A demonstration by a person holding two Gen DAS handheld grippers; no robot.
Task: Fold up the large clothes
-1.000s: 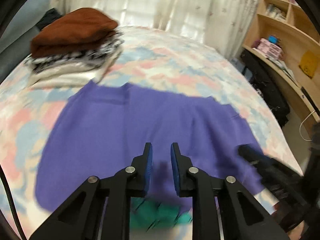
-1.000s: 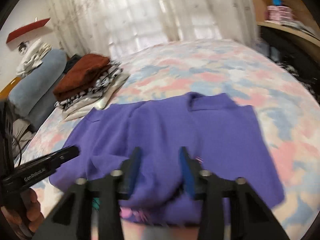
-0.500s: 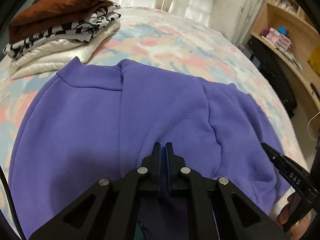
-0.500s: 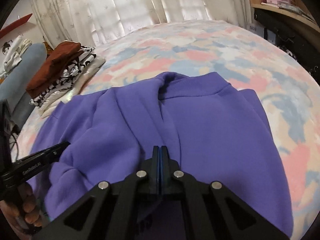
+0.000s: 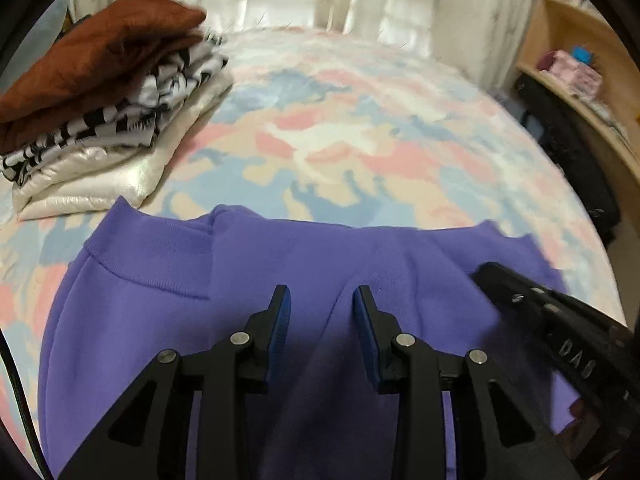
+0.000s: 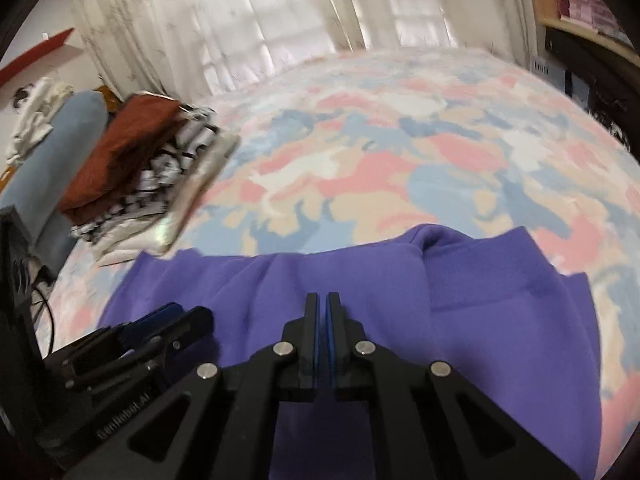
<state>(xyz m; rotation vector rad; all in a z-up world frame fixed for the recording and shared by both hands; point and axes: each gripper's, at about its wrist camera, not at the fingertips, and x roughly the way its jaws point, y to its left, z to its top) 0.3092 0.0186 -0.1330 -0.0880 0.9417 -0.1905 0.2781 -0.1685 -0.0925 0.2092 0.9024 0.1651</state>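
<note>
**Kid:** How much of the folding was done?

**Helper:** Some of it. A pile of folded clothes already sat far back on the bed, a brown one on top, then a black-and-white one, then a shiny cream one. The purple sweatshirt was being worked on. It lay on the near part of the bed, right under both tools, with its ribbed band showing at the far edge. It looked doubled over, but I could not tell how many folds it had. I think it needed at least one more fold, and then a spot on the pile.

**Kid:** What were the tools doing?

**Helper:** The left gripper had just been opening. Its blue pads were spread apart, and only flat purple cloth showed in the gap, with nothing pinched. The right gripper was pressed tight together. I could not see any cloth caught between its pads, so I could not say it held any.

**Kid:** How were they pointing?

**Helper:** Both tipped forward and down at the sweatshirt, side by side and close. Each one showed up in the other's camera.
</note>
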